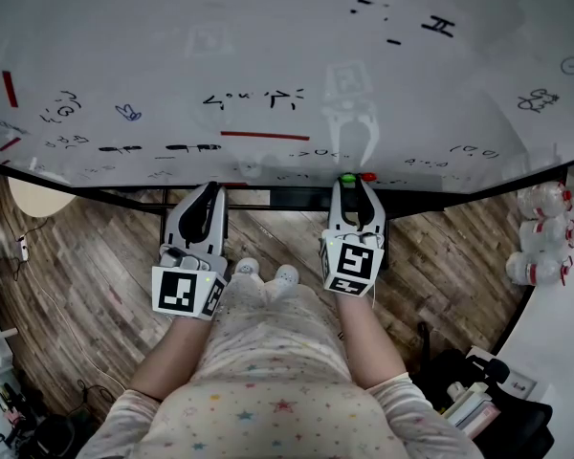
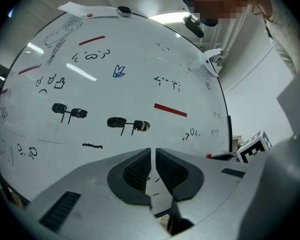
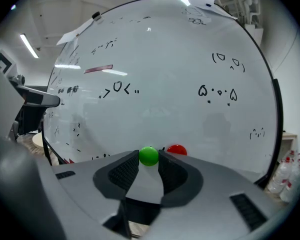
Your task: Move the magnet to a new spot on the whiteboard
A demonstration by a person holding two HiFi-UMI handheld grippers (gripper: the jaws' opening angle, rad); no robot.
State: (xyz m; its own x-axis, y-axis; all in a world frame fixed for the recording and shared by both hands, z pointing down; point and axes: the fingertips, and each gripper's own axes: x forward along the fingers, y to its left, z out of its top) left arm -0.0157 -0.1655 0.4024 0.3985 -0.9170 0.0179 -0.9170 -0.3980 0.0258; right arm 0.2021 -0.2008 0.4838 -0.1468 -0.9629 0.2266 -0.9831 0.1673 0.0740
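Note:
A round green magnet (image 3: 149, 155) sits low on the whiteboard (image 3: 165, 74), and my right gripper (image 3: 149, 158) is shut on it, one jaw on each side. In the head view the green magnet (image 1: 347, 178) shows at the tips of the right gripper (image 1: 349, 184), by the whiteboard's (image 1: 268, 55) bottom edge. A red magnet (image 3: 177, 149) sticks to the board just right of the green one; the head view has this red magnet (image 1: 368, 177) too. My left gripper (image 1: 210, 191) hangs below the board's edge. The left gripper (image 2: 153, 154) is shut with nothing in it.
Black doodles and red bars (image 1: 264, 135) cover the board. Below lies a wooden floor (image 1: 96, 256). A white counter with several bottles (image 1: 540, 237) stands at the right, a round stool (image 1: 38, 197) at the left. A person's head is blurred at the top of the left gripper view.

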